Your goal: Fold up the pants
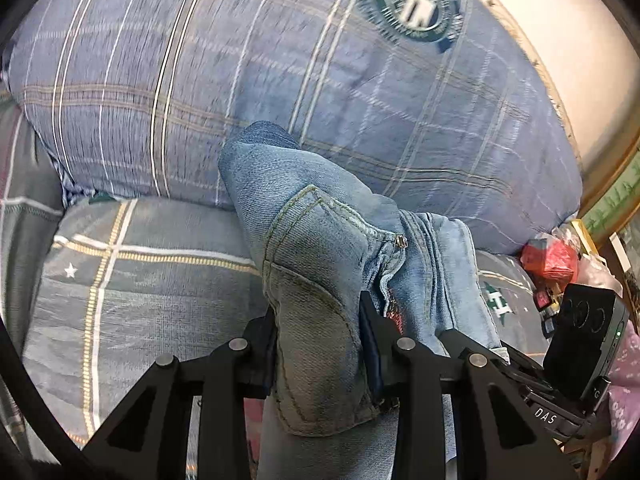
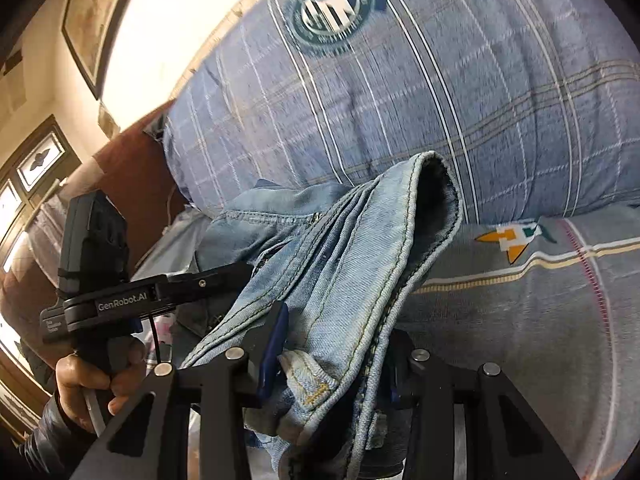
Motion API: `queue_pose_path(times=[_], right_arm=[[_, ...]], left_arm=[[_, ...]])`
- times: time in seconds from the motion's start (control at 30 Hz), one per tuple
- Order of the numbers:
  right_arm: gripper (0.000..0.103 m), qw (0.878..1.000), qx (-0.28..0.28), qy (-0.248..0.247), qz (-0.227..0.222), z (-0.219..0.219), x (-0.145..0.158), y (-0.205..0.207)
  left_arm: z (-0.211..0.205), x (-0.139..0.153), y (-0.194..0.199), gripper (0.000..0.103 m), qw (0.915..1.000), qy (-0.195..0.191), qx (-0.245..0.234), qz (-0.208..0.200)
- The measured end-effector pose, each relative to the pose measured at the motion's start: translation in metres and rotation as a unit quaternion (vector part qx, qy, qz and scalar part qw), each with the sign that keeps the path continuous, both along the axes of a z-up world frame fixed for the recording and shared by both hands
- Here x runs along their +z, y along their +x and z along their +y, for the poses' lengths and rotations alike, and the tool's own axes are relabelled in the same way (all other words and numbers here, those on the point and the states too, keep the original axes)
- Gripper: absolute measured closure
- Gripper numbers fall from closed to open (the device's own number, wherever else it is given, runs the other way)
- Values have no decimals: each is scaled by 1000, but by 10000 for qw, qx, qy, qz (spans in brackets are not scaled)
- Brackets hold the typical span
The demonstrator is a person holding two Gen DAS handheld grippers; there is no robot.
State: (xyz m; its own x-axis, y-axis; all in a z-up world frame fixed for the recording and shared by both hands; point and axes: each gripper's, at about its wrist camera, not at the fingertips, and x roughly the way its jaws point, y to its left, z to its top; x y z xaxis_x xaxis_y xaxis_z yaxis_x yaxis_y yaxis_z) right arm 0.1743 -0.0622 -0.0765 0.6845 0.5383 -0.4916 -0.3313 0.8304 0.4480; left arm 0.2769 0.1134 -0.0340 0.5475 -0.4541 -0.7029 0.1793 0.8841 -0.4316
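Above the bedding point(image 1: 140, 280), jeans point(image 1: 316, 280) between both grippers' jaws.

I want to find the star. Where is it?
Start at the big blue plaid pillow. Below it lies the grey checked quilt. The star is on the quilt's left part, left of the jeans: small, white, just under a yellow-and-white stripe.

My jeans point(image 1: 320, 264) are faded, coarse blue denim with tan stitching. My left claw point(image 1: 320, 344) is matt black plastic with shiny metal pins, as is my right point(image 2: 332, 352). The pillow point(image 1: 280, 80) is soft woven plaid cloth.
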Motion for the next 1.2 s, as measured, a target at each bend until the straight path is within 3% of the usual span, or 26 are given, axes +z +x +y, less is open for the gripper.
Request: queue_pose_path(times=[0.13, 0.2, 0.3, 0.37, 0.57, 0.7, 0.9, 1.0, 1.1, 1.2], right_arm=[[60, 9998, -16, -28, 220, -1, -24, 15], [60, 9991, -86, -73, 397, -3, -42, 23], [58, 9985, -190, 41, 503, -14, -59, 26], [55, 9980, -220, 123, 573, -19, -64, 27], [50, 9978, -293, -68, 582, -23, -57, 22], [50, 9970, -533, -556, 125, -26, -24, 3], [50, 9967, -4, -750, -300, 4, 11, -19], [50, 9942, 108, -1065, -115, 20, -5, -19], [51, 9897, 38, -1347, 488, 21, -54, -3], [51, 9933, -7, -1148, 108, 14, -59, -10]], left_arm=[[9, -38, 12, 67, 9993, -139, 34, 340], [16, -58, 15, 62, 9989, -129, 150, 434], [30, -76, 14, 53, 9972, -531, 237, 462], [32, -77, 11, 51, 9970, -600, 224, 428], [39, -50, -5, 51, 9996, -83, 108, 229], [43, -25, -30, 51, 9991, 358, 7, -237], [22, -22, -49, 52, 9965, 742, -157, -355], [2, -48, -49, 52, 9910, 1308, -226, -163], [-3, -61, -53, 50, 9896, 1396, -130, -316], [0, -60, -51, 51, 9907, 1334, -70, -259]])
